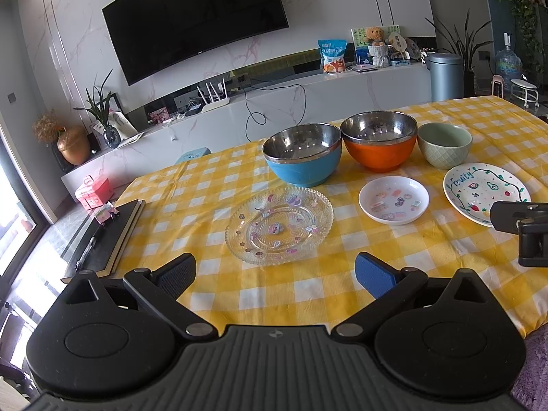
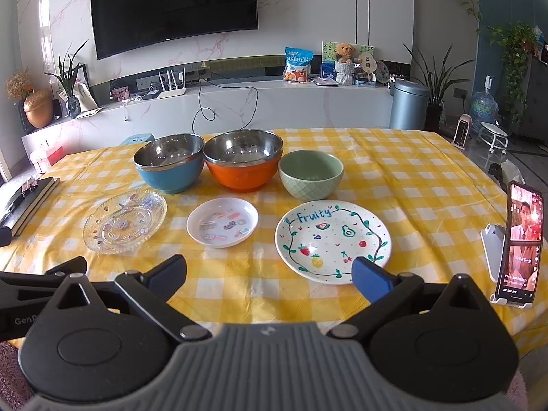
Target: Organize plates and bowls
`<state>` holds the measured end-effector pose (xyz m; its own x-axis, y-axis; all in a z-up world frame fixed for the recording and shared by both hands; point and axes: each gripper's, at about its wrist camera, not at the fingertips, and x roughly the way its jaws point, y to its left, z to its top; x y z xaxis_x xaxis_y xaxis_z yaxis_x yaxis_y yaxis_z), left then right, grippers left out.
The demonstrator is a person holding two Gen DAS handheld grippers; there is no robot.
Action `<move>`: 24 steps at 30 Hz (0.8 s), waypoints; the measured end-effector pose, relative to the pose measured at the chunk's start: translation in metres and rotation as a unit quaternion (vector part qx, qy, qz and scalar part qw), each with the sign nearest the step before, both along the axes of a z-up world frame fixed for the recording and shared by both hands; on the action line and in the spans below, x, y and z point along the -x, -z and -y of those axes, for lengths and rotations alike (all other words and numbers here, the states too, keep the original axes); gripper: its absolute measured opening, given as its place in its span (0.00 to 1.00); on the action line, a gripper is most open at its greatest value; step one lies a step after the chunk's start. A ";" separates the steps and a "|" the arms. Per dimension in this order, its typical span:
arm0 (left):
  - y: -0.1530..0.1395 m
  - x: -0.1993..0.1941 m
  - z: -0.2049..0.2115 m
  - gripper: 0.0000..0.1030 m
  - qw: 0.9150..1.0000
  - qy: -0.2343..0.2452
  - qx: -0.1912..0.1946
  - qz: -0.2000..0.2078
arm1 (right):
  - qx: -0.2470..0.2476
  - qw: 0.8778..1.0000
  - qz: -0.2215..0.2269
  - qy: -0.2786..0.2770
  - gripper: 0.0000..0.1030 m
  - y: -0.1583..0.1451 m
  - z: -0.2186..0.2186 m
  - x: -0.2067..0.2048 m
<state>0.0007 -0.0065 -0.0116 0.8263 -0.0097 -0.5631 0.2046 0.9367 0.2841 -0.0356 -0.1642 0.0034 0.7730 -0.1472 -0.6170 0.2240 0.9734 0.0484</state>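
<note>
On the yellow checked tablecloth (image 2: 394, 171), three bowls stand in a back row: a blue steel bowl (image 2: 167, 162), an orange steel bowl (image 2: 242, 159) and a green ceramic bowl (image 2: 310, 173). In front lie a clear glass plate (image 2: 125, 221), a small white dish (image 2: 222, 222) and a white "Fruity" plate (image 2: 332, 239). My left gripper (image 1: 274, 274) is open, just short of the glass plate (image 1: 279, 226). My right gripper (image 2: 269, 274) is open too, its right finger (image 2: 371, 277) overlapping the Fruity plate's near rim. Neither holds anything.
A phone on a stand (image 2: 519, 245) plays video at the table's right edge. Dark notebooks (image 1: 106, 236) with a pen lie at the left edge. A TV console (image 2: 239, 102) and a grey bin (image 2: 407, 104) stand behind the table. The right gripper's side (image 1: 524, 229) shows in the left wrist view.
</note>
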 end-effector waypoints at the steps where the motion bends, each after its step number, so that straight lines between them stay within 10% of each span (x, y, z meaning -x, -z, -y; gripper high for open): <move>1: 0.001 0.000 0.001 1.00 1.000 0.000 0.000 0.000 | 0.000 1.000 0.000 0.000 0.98 0.000 0.000 0.000; 24: 0.010 0.001 -0.010 1.00 0.999 -0.003 0.036 -0.016 | -0.027 1.000 -0.011 -0.006 0.98 0.004 -0.002 -0.006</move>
<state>-0.0003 0.0031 -0.0219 0.8085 -0.0469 -0.5866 0.2072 0.9557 0.2092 -0.0299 -0.1623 -0.0007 0.7606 -0.1043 -0.6408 0.2142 0.9720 0.0961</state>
